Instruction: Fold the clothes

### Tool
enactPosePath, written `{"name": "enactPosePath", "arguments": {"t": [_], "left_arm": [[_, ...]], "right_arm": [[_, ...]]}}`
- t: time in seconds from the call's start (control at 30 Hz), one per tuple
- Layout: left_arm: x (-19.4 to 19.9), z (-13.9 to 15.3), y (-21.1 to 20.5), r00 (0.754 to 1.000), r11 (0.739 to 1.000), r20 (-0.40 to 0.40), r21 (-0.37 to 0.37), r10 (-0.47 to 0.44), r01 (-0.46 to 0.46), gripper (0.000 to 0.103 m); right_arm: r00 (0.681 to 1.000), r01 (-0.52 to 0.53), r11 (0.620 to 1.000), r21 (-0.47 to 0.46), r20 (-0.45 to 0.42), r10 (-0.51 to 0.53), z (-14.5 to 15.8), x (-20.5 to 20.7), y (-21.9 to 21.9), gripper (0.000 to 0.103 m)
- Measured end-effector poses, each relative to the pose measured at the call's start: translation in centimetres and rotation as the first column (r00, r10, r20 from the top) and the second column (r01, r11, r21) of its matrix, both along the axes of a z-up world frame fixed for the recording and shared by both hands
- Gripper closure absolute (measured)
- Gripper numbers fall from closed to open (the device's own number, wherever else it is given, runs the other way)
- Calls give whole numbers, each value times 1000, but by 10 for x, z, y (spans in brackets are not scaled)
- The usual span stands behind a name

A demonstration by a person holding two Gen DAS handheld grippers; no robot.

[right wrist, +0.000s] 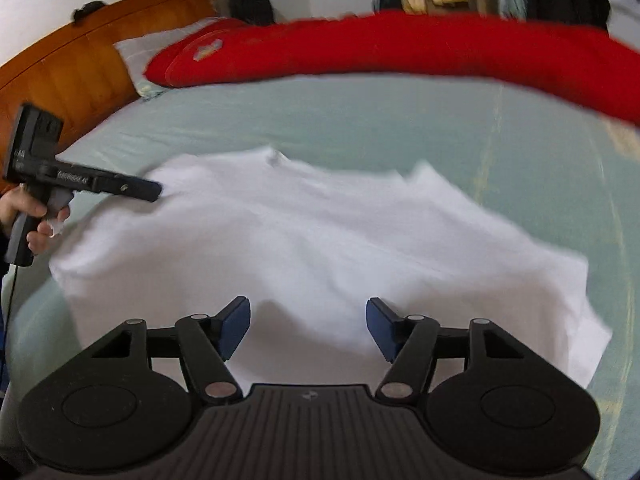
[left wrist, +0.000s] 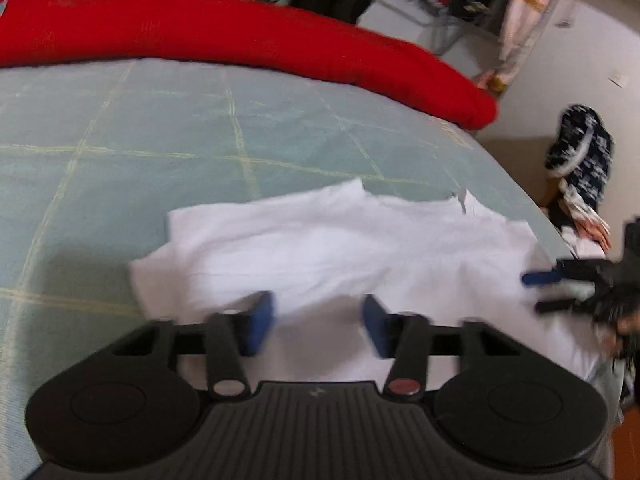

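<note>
Black ribbed housing fills the bottom of both wrist views, and from it the blue-padded fingers reach forward. The left gripper (left wrist: pixel 318 326) has its fingers spread with nothing between them, poised above the near edge of a white T-shirt (left wrist: pixel 340 248). The right gripper (right wrist: pixel 308 328) is likewise spread wide and empty over the same garment.

That T-shirt lies flat and rumpled on a pale green bedsheet (left wrist: pixel 120 152) with faint yellowish grid lines. In the left wrist view it occupies the lower centre and right of the frame, its far edge showing a notch that may be the neckline; motion blur softens every hem. Its near part is hidden behind the gripper housings in both views.

A long red quilt (left wrist: pixel 240 36) arcs across the top of the bed. The right wrist view alone shows a wooden headboard (right wrist: pixel 68 68) at upper left, a pale pillow (right wrist: pixel 136 56) partly under the red quilt, and a small patch on the quilt too blurred to read. It also shows the left gripper from the side at left, held by a hand (right wrist: pixel 36 220), with white lettering on its black body that cannot be made out, and a cable running off the frame's left edge.

The left wrist view alone shows the right gripper at the right edge, its fingers apart over the shirt's right side, and hanging clothes (left wrist: pixel 524 12) at the top, blurred and cut off.
</note>
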State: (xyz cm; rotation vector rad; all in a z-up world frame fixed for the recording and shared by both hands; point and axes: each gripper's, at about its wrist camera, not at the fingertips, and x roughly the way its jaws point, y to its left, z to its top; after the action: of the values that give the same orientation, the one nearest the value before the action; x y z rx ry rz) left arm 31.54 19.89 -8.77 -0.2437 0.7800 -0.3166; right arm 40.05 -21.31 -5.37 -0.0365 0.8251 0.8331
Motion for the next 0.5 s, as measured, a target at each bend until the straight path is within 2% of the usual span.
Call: {"name": "enactPosePath", "arguments": {"t": [0.1, 0.23, 0.33, 0.43, 0.5], "left_arm": [[-18, 4, 14, 1000, 997, 3, 79, 13, -13, 66], [-40, 4, 5, 1000, 997, 10, 82, -15, 14, 58], [-57, 4, -2, 999, 996, 14, 85, -36, 34, 45], [-73, 4, -9, 998, 995, 19, 87, -57, 55, 43], [-84, 4, -14, 997, 994, 22, 89, -70, 68, 43]], "right_arm": [[998, 56, 998, 41, -29, -54, -1, -3, -41, 35], [989, 143, 990, 16, -28, -143, 13, -18, -68, 34], [993, 110, 994, 14, 33, -111, 30, -37, -50, 30], [999, 23, 1000, 4, 49, -23, 30, -55, -18, 28], [999, -18, 999, -39, 27, 19, 18, -66, -4, 28]]}}
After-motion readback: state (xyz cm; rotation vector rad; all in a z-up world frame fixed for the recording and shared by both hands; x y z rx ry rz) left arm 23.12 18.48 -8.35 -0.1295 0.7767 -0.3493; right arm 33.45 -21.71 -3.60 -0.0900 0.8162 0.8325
